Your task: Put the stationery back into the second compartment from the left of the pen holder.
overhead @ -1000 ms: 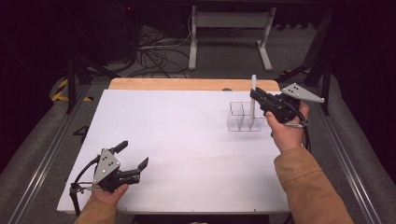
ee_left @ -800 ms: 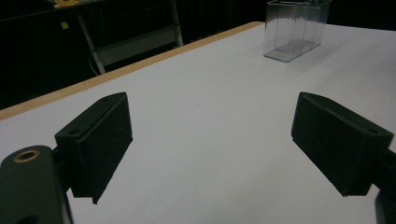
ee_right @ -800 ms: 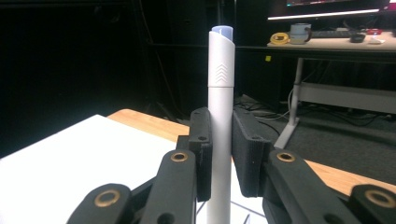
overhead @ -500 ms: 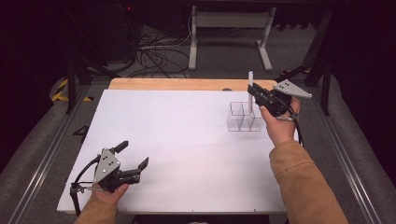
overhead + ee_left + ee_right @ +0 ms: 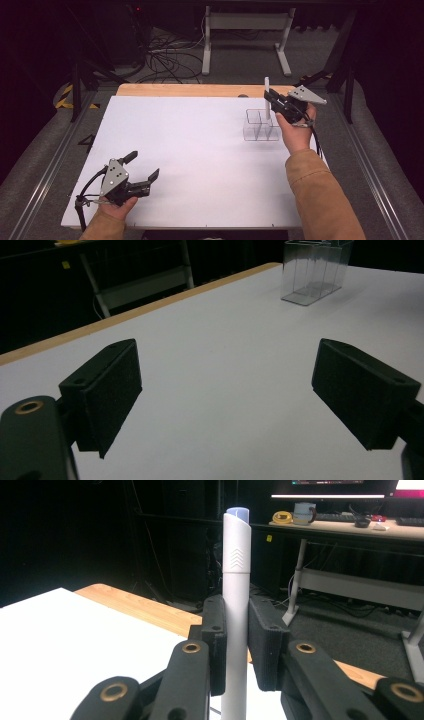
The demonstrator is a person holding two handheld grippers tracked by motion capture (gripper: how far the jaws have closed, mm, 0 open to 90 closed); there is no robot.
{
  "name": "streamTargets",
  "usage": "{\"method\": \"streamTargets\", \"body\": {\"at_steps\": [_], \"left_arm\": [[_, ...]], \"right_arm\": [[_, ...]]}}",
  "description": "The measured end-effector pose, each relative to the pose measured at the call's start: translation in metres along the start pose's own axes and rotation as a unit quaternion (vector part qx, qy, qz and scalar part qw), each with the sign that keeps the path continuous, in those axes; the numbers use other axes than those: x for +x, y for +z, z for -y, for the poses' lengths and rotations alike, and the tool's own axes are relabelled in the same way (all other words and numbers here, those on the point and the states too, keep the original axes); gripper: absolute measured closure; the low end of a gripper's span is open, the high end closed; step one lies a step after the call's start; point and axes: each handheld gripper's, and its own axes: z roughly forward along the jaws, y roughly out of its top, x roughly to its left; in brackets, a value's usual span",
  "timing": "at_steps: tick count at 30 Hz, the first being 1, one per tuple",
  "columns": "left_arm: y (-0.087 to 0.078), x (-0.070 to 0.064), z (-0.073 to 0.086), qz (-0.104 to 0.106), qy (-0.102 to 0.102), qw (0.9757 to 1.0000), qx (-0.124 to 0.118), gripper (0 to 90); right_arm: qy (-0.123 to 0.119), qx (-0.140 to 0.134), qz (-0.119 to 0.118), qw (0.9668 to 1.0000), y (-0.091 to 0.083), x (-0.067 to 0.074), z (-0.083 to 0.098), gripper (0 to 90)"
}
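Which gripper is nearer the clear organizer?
Right. The right gripper hangs just above the organizer, holding a white tube; the left gripper rests far across the table.

- My table (image 5: 200, 150): white top, bare wood strip along far edge.
- Clear divided organizer (image 5: 261, 125) sits directly on it, far right part, near the wood strip.
- Grey floor (image 5: 45, 165) around it.
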Motion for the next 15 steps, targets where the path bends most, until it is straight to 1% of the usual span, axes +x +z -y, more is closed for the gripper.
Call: {"method": "streamTargets", "body": {"at_steps": [1,11,14,15], "left_arm": [[0.0001,-0.0001,0.0001,0.001,-0.003,1.0,0.0,13.4],[-0.0004,0.0005,0.0001,0.0,-0.002,1.0,-0.002,13.4],[-0.0008,0.0005,0.0002,-0.001,-0.003,1.0,-0.001,13.4],[-0.0011,0.0005,0.0002,-0.002,-0.003,1.0,-0.002,13.4]], "right_arm": [[0.0,0.001,0.002,1.0,0.0007,-0.0007,0.0006,78.8],[0.014,0.009,0.007,0.9998,0.0048,-0.0042,0.0073,78.8],[0.02,0.017,0.005,0.9996,0.0049,-0.0042,0.0089,78.7],[0.026,0.023,0.004,0.9994,0.0047,-0.0038,0.0096,78.7]]}}
